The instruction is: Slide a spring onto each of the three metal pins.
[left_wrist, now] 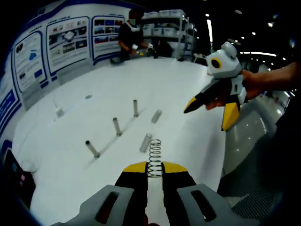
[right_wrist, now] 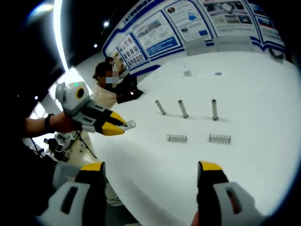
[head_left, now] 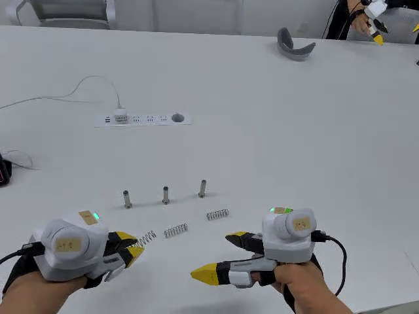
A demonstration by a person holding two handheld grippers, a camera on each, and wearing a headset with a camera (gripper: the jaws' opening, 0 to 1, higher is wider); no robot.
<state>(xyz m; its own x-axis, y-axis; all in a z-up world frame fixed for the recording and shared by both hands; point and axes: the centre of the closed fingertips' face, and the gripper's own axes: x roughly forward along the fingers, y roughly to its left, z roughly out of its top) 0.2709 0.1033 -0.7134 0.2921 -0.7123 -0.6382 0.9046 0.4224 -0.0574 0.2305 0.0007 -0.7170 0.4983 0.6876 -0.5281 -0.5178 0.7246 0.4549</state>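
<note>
Head view: all three pins (head_left: 165, 195) stand bare, none fitted. My left gripper (head_left: 134, 245) is clamped on one spring (head_left: 145, 238). The other two springs (head_left: 175, 230) lie loose on the table (head_left: 294, 131) before them. My right gripper (head_left: 213, 256) gapes wide, empty.

From my head the white table (head_left: 275, 131) is lit bright and even from above, so the three pins (head_left: 165, 195) throw only short, soft shadows and nothing glares. Through my left claw's (left_wrist: 154, 168) lens the hall behind goes dim, with ceiling strip lights (left_wrist: 209, 29) burnt out to white, yet the spring (left_wrist: 154, 150) pinched at its tips reads sharp, coil by coil. My right claw's (right_wrist: 150, 165) lens bends the wall posters (right_wrist: 188, 19) toward the edges, and a long lamp (right_wrist: 57, 28) flares hard at upper left.
</note>
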